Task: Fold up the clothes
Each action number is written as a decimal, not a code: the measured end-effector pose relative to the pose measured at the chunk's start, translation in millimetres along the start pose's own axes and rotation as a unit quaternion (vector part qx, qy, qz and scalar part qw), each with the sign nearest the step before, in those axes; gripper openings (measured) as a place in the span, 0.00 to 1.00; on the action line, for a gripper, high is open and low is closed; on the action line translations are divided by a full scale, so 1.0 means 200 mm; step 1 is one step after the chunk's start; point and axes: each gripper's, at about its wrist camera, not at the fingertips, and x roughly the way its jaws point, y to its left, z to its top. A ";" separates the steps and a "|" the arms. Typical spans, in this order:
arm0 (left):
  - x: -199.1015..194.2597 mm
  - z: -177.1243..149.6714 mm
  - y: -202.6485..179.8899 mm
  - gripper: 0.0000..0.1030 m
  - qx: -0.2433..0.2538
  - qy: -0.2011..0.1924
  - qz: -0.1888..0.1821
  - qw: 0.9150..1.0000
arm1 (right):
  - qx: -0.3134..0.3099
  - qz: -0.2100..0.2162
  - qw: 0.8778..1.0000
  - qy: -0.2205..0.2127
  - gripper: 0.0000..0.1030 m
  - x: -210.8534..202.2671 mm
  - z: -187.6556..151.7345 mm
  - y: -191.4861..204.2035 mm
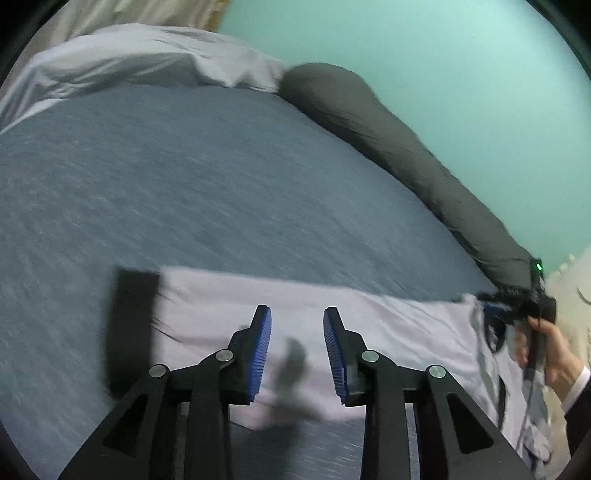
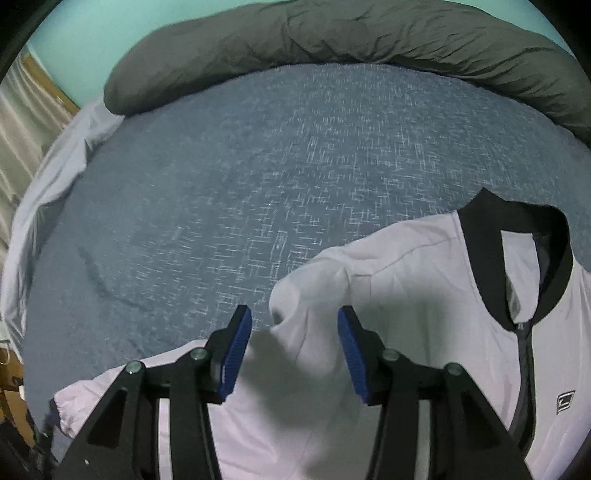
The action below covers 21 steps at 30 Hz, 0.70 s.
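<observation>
Both tools spread, gripping nothing: left tool [image 1: 297, 328] hovers over the jacket's sleeve end by its black cuff [image 1: 133, 325]; right tool [image 2: 294, 332] hangs over the shoulder bulge. Jacket [image 2: 424, 280] lies front-up on the bed [image 2: 258, 177], pale lilac, black collar, zip closed, sleeve stretched sideways, shoulder cloth puckered. Judgement: fold stage unclear. For a clean fold, pinch a single layer at the seam, keep fabric taut, flatten the pucker.

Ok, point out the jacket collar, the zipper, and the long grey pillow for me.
jacket collar [image 2: 480, 236]: right wrist view, left side of the black band.
zipper [image 2: 526, 369]: right wrist view, dark strip below the collar opening.
long grey pillow [image 2: 332, 33]: right wrist view, middle of its wrinkled top.
</observation>
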 end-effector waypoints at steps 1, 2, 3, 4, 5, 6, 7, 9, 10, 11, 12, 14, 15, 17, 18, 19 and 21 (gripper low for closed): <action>0.00 0.02 0.06 0.32 -0.002 -0.002 0.018 1.000 | -0.002 -0.005 1.000 0.004 0.48 0.02 0.01 0.00; 0.01 0.04 0.09 0.32 -0.004 -0.002 0.030 1.000 | -0.001 -0.012 1.000 0.005 0.48 0.03 0.00 -0.01; 0.01 0.05 0.12 0.33 -0.007 -0.003 0.040 0.999 | 0.001 -0.012 1.000 0.005 0.48 0.04 0.00 -0.01; 0.01 0.05 0.15 0.35 -0.008 -0.004 0.050 0.999 | 0.004 -0.013 1.000 0.007 0.48 0.05 0.00 -0.02; 0.00 0.06 0.19 0.39 -0.012 -0.005 0.060 0.998 | 0.008 -0.015 1.000 0.011 0.48 0.06 0.00 -0.03; 0.00 0.06 0.22 0.40 -0.017 -0.005 0.065 0.998 | 0.012 -0.015 1.000 0.011 0.48 0.06 -0.01 -0.04; 0.01 0.06 0.25 0.40 -0.021 -0.002 0.067 0.998 | 0.015 -0.011 1.000 0.011 0.48 0.07 -0.01 -0.04; 0.03 0.05 0.29 0.40 -0.025 0.004 0.071 0.997 | 0.016 -0.012 1.000 0.016 0.48 0.07 -0.02 -0.05; 0.04 0.05 0.30 0.40 -0.025 0.006 0.074 0.997 | 0.016 -0.014 1.000 0.019 0.48 0.08 -0.03 -0.05; 0.07 0.04 0.31 0.40 -0.028 0.010 0.076 0.997 | 0.015 -0.015 1.000 0.022 0.48 0.09 -0.03 -0.05; 0.07 0.03 0.32 0.40 -0.030 0.012 0.083 0.996 | 0.015 -0.016 0.999 0.024 0.48 0.09 -0.04 -0.05; 0.07 0.03 0.35 0.40 -0.040 0.006 0.093 0.995 | 0.018 -0.015 0.999 0.024 0.48 0.09 -0.04 -0.05; 0.07 0.03 0.37 0.41 -0.047 0.006 0.086 0.995 | 0.020 -0.014 0.999 0.026 0.48 0.09 -0.04 -0.06; 0.09 0.03 0.40 0.41 -0.064 0.008 0.069 0.996 | 0.023 -0.012 0.999 0.029 0.48 0.10 -0.05 -0.06; 0.10 0.02 0.42 0.39 -0.073 0.012 0.058 0.996 | 0.021 -0.013 0.999 0.028 0.48 0.10 -0.05 -0.06; 0.12 0.01 0.43 0.39 -0.082 0.016 0.047 0.995 | 0.018 -0.014 0.999 0.028 0.48 0.11 -0.05 -0.05; 0.11 0.02 0.43 0.28 -0.076 0.012 0.043 0.996 | 0.014 -0.017 0.999 0.026 0.48 0.11 -0.05 -0.04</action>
